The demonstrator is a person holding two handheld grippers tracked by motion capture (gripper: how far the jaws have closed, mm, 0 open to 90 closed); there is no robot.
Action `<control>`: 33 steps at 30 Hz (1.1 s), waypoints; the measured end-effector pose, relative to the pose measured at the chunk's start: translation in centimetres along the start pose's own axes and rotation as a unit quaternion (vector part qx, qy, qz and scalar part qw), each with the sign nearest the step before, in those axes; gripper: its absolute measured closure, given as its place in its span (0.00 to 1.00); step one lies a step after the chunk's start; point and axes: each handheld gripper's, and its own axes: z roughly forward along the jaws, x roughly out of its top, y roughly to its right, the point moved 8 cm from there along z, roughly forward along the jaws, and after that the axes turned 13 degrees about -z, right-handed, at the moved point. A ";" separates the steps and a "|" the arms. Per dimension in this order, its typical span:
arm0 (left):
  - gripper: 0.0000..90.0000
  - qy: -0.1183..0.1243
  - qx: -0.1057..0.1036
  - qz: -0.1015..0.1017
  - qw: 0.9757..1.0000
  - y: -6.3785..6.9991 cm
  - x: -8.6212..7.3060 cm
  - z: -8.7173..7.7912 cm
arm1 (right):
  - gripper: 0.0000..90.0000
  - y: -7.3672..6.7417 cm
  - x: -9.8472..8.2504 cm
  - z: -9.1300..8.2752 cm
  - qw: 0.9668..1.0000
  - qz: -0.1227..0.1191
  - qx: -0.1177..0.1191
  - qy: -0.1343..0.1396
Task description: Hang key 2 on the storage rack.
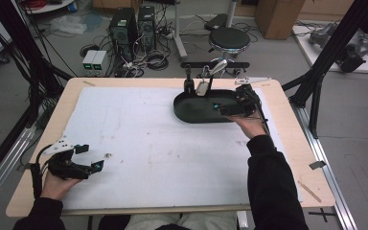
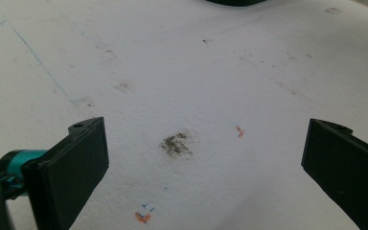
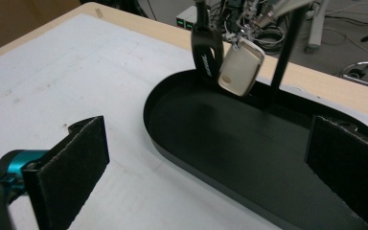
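right gripper point(image 1: 227, 108) fingers point(image 3: 72, 165) spread wide, empty, over the near right part of the black oval tray point(image 1: 191, 112) at the far side of the surface point(image 1: 139, 139). a beige key fob point(image 3: 241, 66) hangs above the tray's far rim. left gripper point(image 1: 90, 157) fingers point(image 2: 74, 163) also apart, empty, at the near left corner.

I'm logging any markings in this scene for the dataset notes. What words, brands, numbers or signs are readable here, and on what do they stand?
None can be read.
White lettering runs down the black key fob hanging over the black tray: too blurred to read.
Green displays on the two boxes on the floor: too small to read.
Orange and blue pen marks on the white table cover: scribbles, not letters.
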 end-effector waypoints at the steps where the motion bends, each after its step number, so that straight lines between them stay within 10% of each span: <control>1: 0.03 0.000 0.000 0.000 1.000 0.0 0.0 0.0 | 0.01 0.1 -0.2 -0.2 1.000 -0.001 -0.002 0.001; 33: 0.03 -0.001 0.002 0.000 1.000 0.1 -0.1 -0.1 | 0.01 -1.0 -8.2 -3.2 0.999 0.025 0.005 0.033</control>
